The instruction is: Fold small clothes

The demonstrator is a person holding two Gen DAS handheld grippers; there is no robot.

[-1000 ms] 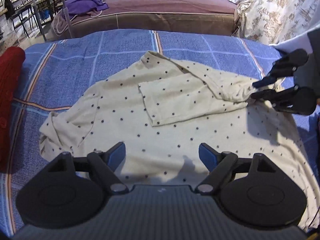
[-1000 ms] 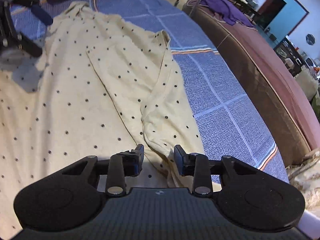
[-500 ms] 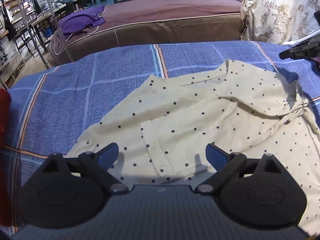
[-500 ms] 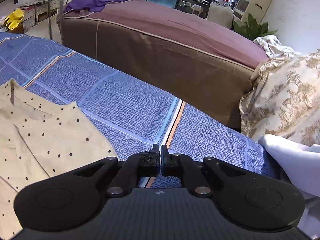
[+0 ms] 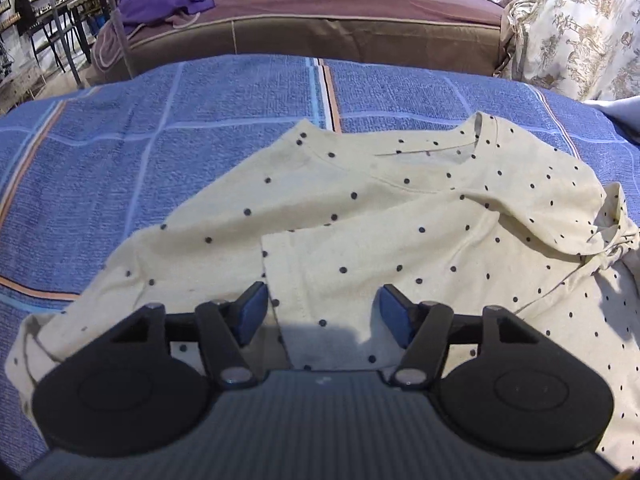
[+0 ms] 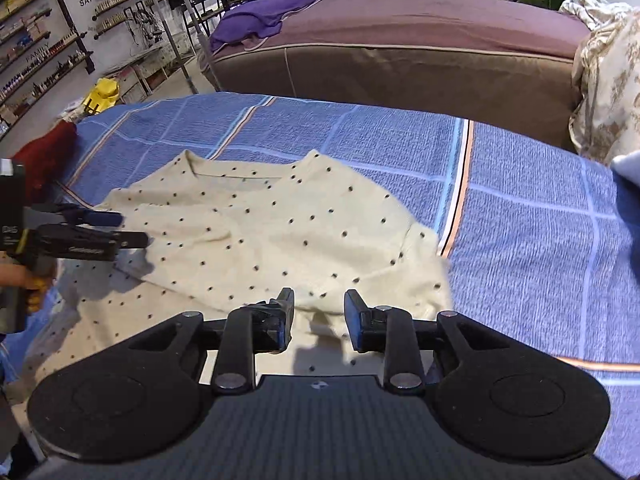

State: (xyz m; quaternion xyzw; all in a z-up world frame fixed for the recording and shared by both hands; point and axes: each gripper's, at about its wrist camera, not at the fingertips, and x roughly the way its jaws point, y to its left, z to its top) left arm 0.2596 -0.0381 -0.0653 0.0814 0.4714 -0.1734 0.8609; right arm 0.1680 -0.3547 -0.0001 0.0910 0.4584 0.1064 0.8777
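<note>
We had the cream polka-dot shirt (image 5: 400, 232) lying on the blue plaid bedspread (image 5: 120, 152), right in front of both grippers, with one sleeve already folded in across the body and the neckline at the far end. Our left gripper (image 5: 322, 312) sat low over the near part of the shirt with its blue-padded fingers (image 5: 252, 312) spread wide, nothing between them, and the folded sleeve's edge ran just ahead of the gap. The right gripper (image 6: 318, 316) was over the shirt's near right edge, jaws parted a fair bit less and also not pinching anything, though the fabric bunched up just past the tips. From the right wrist view we could see the left gripper (image 6: 116, 230) off to the left, hovering over the shirt's left side. Beyond the bedspread there was a brown sofa (image 6: 400, 60) with a purple cloth (image 6: 260, 16) tossed on it, and a red cushion (image 6: 44, 152) at the far left.
</note>
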